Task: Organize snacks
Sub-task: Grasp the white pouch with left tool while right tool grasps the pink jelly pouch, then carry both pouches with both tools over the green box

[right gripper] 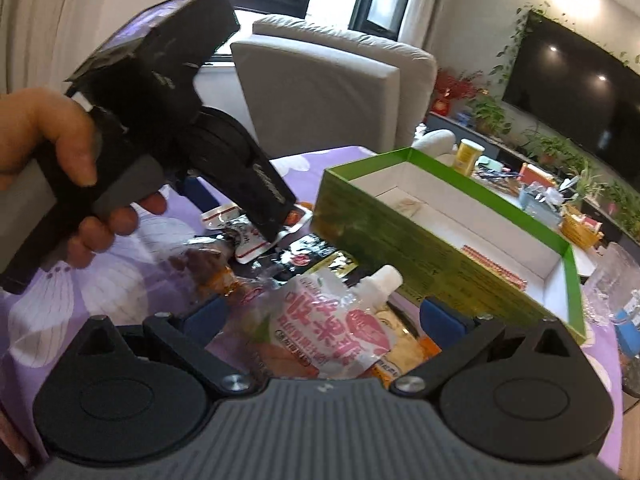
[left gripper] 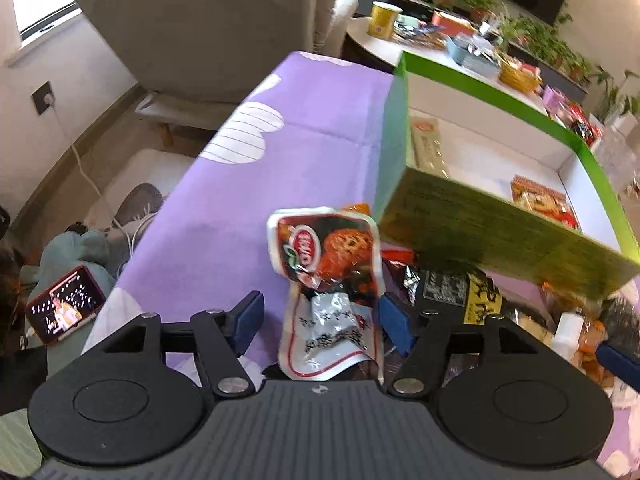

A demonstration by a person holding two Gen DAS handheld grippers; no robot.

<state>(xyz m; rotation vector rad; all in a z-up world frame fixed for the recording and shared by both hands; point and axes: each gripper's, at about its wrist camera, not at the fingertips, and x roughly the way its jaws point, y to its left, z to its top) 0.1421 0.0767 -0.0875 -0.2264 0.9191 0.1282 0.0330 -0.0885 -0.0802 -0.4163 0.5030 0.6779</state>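
Table with purple flower-print cloth (left gripper: 320, 120): used as the work surface; its near and right edges are cut off in both views.

Green cardboard box (right gripper: 408, 248), white inside, lid off: set open on the cloth just behind the snack heap, presumably as the destination for the sorted snacks. A few flat packets already lie on its floor (left gripper: 540, 200); their print is too small to be read. Its near wall is blurred in the left wrist view.

Heap of loose snacks (right gripper: 304, 256): piled on the cloth against the box's near wall, not yet sorted. Lower items are buried, and their kinds cannot be told.

Left gripper (left gripper: 320, 320): pitched down over the heap by a hand (right gripper: 52, 160). Its jaws are seen wide apart, with a red-and-white snack pouch (left gripper: 324, 256) standing between them. The right pad appears to touch the pouch's edge and the left pad is clear of it, so no grip is judged. The pouch's lower end is hidden behind the gripper body.

Right gripper (right gripper: 322, 316): held low over the heap with jaws wide apart. A pink-and-white spouted drink pouch (right gripper: 332, 328) lies between the pads but is not clamped. Its bottom is cut off by the gripper body.

Phone (left gripper: 64, 308): lit and lying off the table at left; irrelevant.
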